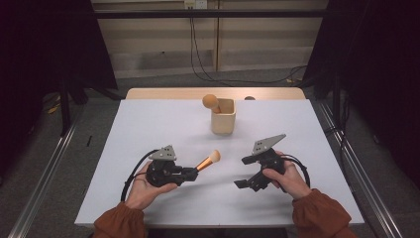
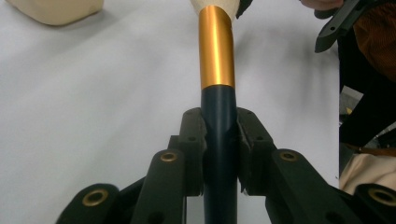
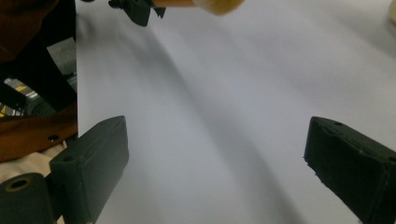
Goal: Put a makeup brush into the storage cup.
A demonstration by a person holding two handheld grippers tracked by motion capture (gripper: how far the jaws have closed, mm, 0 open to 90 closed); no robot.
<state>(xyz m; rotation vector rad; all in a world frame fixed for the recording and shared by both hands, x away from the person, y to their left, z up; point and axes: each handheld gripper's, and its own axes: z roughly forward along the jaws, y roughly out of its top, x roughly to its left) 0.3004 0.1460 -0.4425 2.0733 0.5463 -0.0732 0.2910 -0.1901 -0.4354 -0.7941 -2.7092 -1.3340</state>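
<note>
Holding: I have the left gripper clamped on the brush, pads tight on its dark handle, near and left of the cup.
Brush axis: from my jaws it runs up and right, bristles toward the cup, just above the table.
Cup: upright near the table's far edge, a second brush leaning inside.
Right gripper: jaws apart, empty, near and right of the cup.
Nearer hand: I judge the left, which already carries it.
Room: bare table between brush tip and cup; edges well apart.
</note>
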